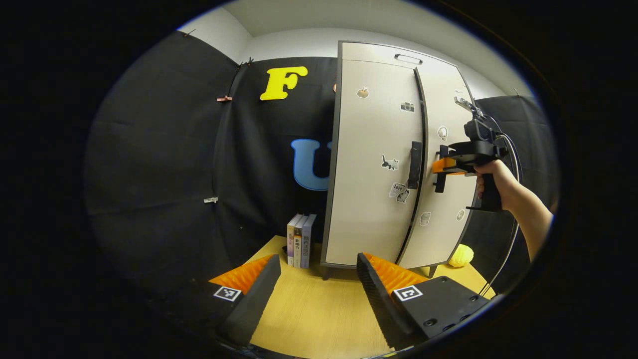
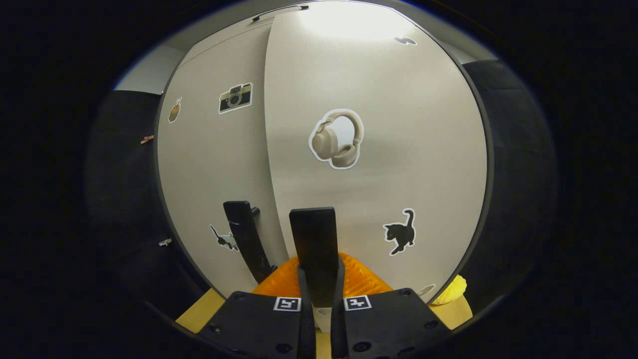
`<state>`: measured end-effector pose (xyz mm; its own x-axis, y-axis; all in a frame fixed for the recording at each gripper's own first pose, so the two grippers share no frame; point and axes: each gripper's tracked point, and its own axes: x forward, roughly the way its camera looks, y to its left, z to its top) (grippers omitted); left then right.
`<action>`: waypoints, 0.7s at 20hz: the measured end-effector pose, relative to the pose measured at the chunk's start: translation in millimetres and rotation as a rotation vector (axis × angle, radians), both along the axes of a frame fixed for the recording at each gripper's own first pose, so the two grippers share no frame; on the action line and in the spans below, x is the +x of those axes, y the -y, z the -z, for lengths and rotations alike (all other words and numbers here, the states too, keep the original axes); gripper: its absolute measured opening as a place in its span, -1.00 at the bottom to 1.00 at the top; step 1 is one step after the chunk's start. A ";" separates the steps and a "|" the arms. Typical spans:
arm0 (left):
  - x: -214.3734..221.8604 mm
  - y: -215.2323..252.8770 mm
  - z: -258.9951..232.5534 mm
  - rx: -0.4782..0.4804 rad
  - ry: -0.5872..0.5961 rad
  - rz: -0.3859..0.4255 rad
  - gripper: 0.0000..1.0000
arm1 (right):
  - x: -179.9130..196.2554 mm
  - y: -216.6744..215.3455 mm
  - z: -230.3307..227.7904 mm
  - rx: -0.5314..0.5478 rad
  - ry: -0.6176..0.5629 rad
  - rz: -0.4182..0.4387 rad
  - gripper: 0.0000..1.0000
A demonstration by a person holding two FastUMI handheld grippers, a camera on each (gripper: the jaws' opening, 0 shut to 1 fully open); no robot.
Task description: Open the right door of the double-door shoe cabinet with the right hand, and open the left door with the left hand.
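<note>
Both jaws of the right gripper [image 2: 318, 259] clamp the right door's handle [image 2: 314, 244].

A staged recording booth: black cloth walls [image 1: 164, 164] clipped up at left, pale sticker-covered double-door cabinet [image 1: 374, 174] standing on a light wooden surface [image 1: 319, 309].

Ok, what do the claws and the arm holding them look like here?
Left claw: black body, two square black-and-white markers. Right claw: same markers, black pistol grip, dark cables looping behind. The forearm holding it shows no sleeve.
</note>
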<state>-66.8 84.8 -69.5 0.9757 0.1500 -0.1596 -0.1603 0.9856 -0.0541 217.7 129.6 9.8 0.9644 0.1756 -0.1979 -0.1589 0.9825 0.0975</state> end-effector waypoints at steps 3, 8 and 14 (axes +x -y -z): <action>1.7 12.0 -1.1 0.036 -0.008 0.008 0.90 | -8.3 3.5 -2.7 -0.011 -0.011 -0.036 -0.67; 6.2 47.6 -11.1 0.049 0.006 0.034 0.90 | -18.6 10.8 -6.3 0.008 -0.009 -0.096 -0.67; 7.6 96.1 -15.2 0.072 0.009 0.053 0.89 | -34.6 23.1 -9.8 0.029 0.000 -0.179 -0.68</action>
